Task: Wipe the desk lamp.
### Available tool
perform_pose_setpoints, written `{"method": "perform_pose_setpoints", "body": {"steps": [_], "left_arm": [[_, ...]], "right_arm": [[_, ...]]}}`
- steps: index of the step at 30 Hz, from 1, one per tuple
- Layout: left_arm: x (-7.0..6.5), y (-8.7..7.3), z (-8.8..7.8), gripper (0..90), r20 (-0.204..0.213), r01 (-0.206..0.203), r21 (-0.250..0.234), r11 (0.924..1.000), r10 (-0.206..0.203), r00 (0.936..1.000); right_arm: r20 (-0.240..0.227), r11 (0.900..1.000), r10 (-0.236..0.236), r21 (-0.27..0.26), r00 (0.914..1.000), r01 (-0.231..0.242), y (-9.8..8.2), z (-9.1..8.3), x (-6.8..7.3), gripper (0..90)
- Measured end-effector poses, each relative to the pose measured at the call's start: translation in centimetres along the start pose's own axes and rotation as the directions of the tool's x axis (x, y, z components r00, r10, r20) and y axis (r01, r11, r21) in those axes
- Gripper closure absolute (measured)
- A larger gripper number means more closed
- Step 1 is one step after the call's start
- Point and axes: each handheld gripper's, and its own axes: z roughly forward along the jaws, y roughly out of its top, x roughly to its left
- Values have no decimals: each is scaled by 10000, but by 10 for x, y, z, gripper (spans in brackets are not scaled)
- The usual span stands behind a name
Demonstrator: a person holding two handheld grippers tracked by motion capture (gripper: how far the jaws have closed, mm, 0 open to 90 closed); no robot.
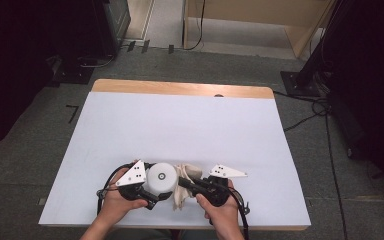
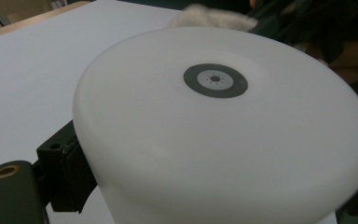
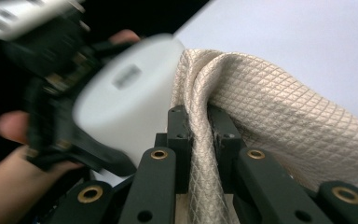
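A white round container (image 1: 161,178) with a dark ring on its upward face sits near the table's front edge. My left gripper (image 1: 152,187) is shut on it; in the left gripper view a black finger (image 2: 65,172) presses on the wall of the container (image 2: 223,140). A beige quilted cloth (image 1: 187,172) lies right beside the container, touching its right side. My right gripper (image 1: 184,183) points left and is shut on a fold of the cloth (image 3: 261,107), which is pinched between its jaws, with the container (image 3: 121,107) just beyond it.
The white table (image 1: 180,125) stretches away behind the hands, with a wooden strip (image 1: 180,88) along its far edge. Cables (image 1: 310,117) and dark stands (image 1: 300,80) lie on the floor to the right, off the table.
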Motion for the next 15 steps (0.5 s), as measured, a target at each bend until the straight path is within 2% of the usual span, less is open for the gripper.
{"method": "perform_pose_setpoints", "body": {"steps": [3,6,8,12,15], "left_arm": [[0,0,0,80,-18,-13,-6,10000,13,10000],[-1,0,0,80,-27,-24,11,10000,24,10000],[-1,0,1,80,-30,-24,3,10000,24,10000],[0,0,0,80,-25,-13,-10,10000,13,10000],[0,0,1,80,-41,10,-35,10000,-11,10000]], "right_arm": [[336,9982,297,511,9990,-314,-12,9,-10,817],[695,9904,648,1172,9955,-727,-22,18,-19,816],[781,9882,794,1249,9938,-888,-25,20,-21,816],[661,9925,627,1005,9958,-691,-18,15,-16,816],[394,9975,457,519,9982,-477,-6,7,-7,816]]}}
